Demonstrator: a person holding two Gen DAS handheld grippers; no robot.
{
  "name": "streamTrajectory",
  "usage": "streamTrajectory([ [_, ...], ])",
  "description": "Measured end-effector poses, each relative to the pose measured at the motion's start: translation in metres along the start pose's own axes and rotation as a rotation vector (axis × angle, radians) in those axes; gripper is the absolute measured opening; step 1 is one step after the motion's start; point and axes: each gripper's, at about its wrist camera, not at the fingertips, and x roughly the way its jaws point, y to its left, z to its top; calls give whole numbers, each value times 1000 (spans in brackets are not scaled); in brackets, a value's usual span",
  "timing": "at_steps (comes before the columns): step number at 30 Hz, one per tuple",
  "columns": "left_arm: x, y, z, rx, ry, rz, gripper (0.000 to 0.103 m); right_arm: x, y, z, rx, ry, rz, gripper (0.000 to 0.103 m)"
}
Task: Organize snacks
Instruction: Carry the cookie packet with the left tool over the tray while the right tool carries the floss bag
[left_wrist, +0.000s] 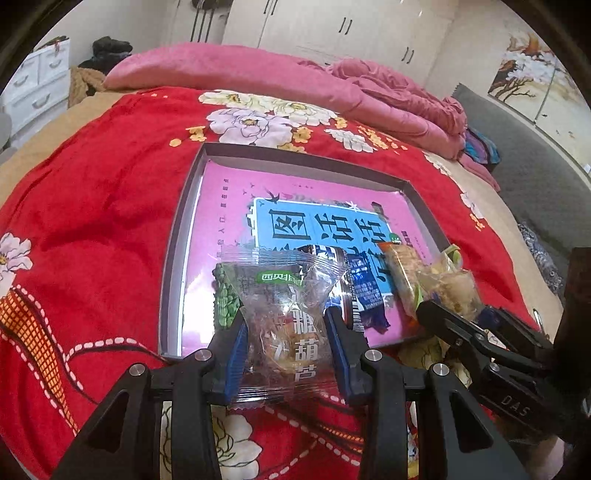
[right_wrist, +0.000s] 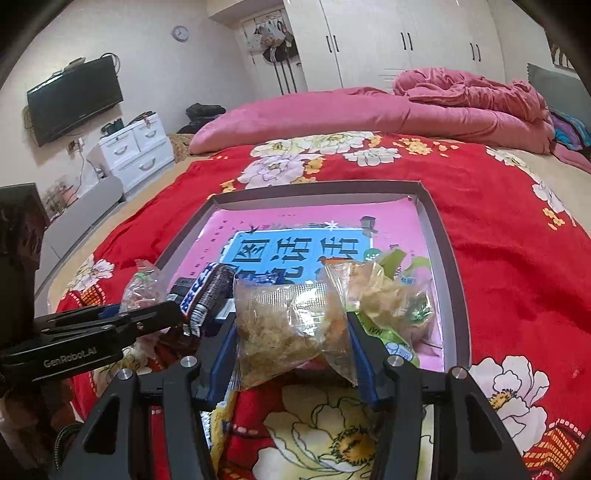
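A shallow grey box (left_wrist: 173, 258) (right_wrist: 448, 258) with a pink and blue printed bottom lies on the red flowered bedspread. My left gripper (left_wrist: 284, 317) is shut on a clear snack packet with green trim and Chinese lettering (left_wrist: 280, 314), held over the box's near edge. My right gripper (right_wrist: 291, 328) is shut on a clear packet of pale brown snack (right_wrist: 291, 321), also over the near edge. In the box lie a dark blue wrapped bar (left_wrist: 364, 284) (right_wrist: 207, 291), an orange-edged clear packet (left_wrist: 402, 273) and green-printed packets (right_wrist: 399, 295). Each gripper shows in the other's view: right (left_wrist: 436, 314), left (right_wrist: 162, 314).
A pink quilt (left_wrist: 332, 85) (right_wrist: 443, 103) is heaped at the far side of the bed. White drawers (right_wrist: 136, 151) and a wall television (right_wrist: 74, 99) stand at the left. Wardrobes (right_wrist: 388, 40) line the back wall. Red bedspread (left_wrist: 96, 221) surrounds the box.
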Motion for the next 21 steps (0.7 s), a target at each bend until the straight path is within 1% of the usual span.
streamTrajectory([
  [9,7,2,6,-7,2,15,41,11,-6,5,65,2,-19,55],
  [21,18,13,12,-38,19,48,41,21,7,11,17,-3,-54,55],
])
